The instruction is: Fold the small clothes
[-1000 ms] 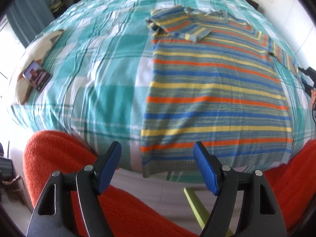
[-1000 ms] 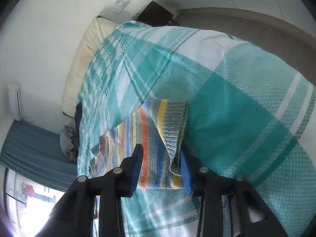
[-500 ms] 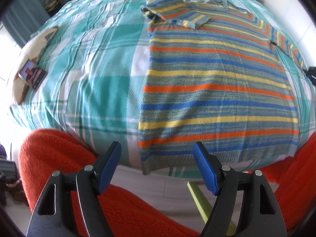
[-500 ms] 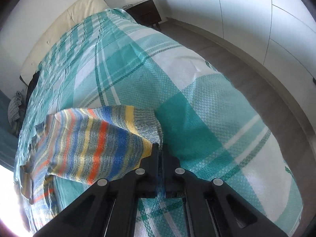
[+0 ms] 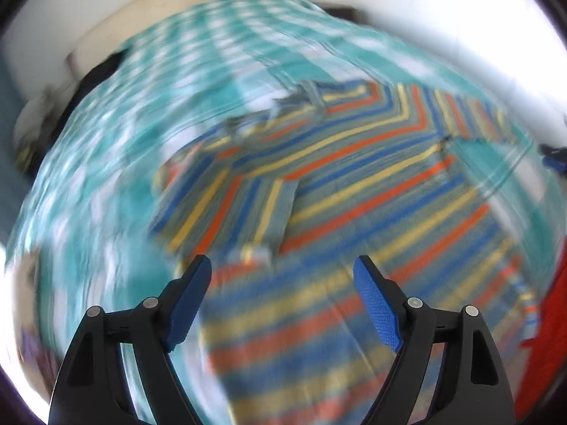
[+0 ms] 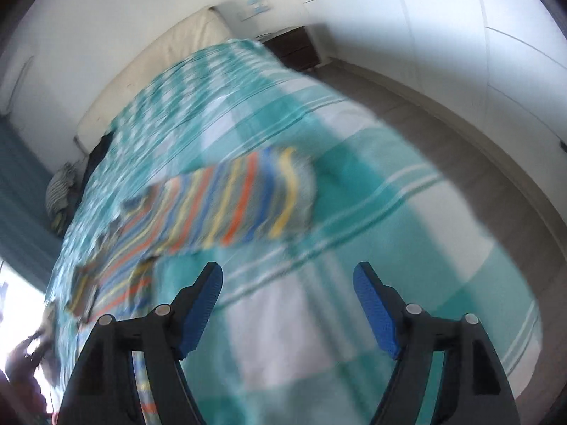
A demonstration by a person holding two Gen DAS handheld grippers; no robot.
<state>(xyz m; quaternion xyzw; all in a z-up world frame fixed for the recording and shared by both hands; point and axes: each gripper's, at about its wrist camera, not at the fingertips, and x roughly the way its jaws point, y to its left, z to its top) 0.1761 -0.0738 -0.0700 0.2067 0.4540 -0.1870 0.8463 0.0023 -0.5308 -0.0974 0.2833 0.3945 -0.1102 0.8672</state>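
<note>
A striped sweater (image 5: 354,191) in blue, orange, yellow and grey lies flat on the bed, with one sleeve (image 5: 226,209) folded over its body. My left gripper (image 5: 283,276) is open and empty above the sweater's lower left part. The other sleeve (image 6: 241,205) lies stretched out on the bedspread in the right wrist view. My right gripper (image 6: 288,283) is open and empty, just short of that sleeve. Both views are blurred by motion.
A teal and white plaid bedspread (image 6: 389,248) covers the bed. A cream headboard (image 6: 170,53) and a dark nightstand (image 6: 294,49) stand at the far end. Grey floor (image 6: 460,134) runs along the bed's right side. A red sleeve (image 5: 553,318) shows at the right edge.
My right gripper has opened and let go of the sleeve, which now lies on the bed. My left gripper has moved forward from the hem over the sweater.
</note>
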